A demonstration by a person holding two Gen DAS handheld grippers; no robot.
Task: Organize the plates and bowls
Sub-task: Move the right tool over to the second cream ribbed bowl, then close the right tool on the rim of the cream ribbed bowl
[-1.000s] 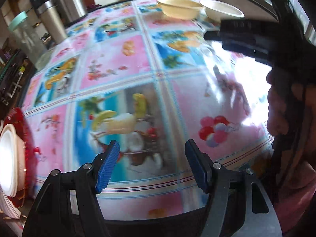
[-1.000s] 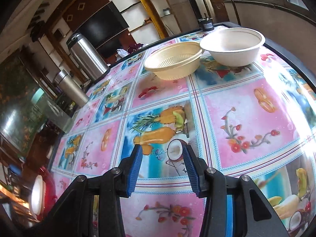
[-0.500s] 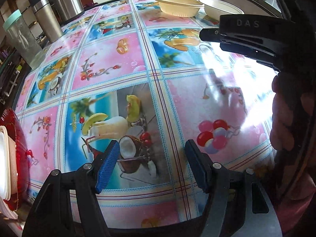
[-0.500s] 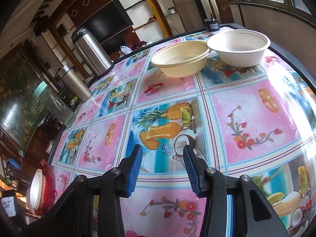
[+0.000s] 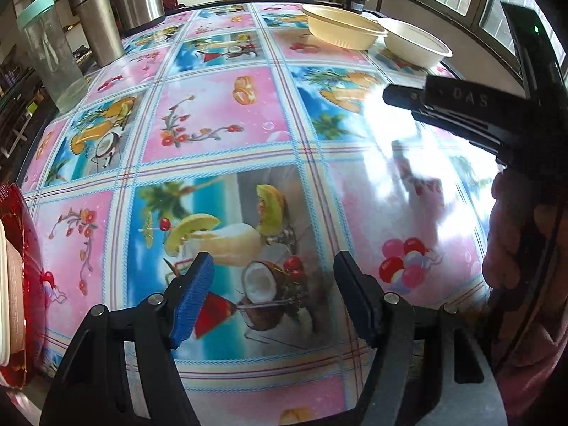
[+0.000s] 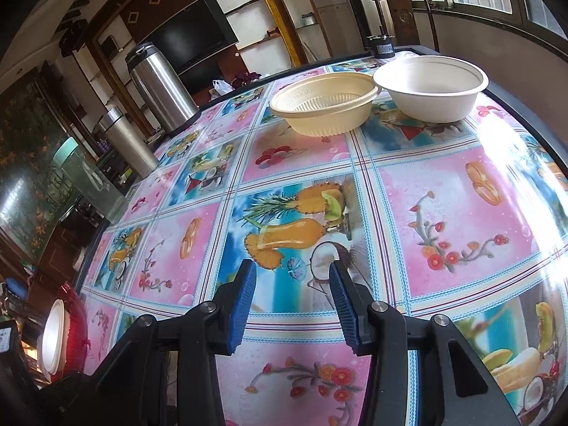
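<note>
Two bowls nearer now, cream strainer bowl [image 6: 323, 104] touching white bowl [image 6: 431, 87]; my right gripper [image 6: 291, 305] advancing, both jaws released, empty.

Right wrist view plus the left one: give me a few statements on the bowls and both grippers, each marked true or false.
1. The cream strainer bowl and the white bowl stand side by side at the far end of the table. True.
2. The right gripper grips the white bowl. False: its fingers are open and empty.
3. The left gripper is open, holding nothing. True.
4. The white bowl is nested inside the strainer bowl. False: each stands on the table separately.
</note>
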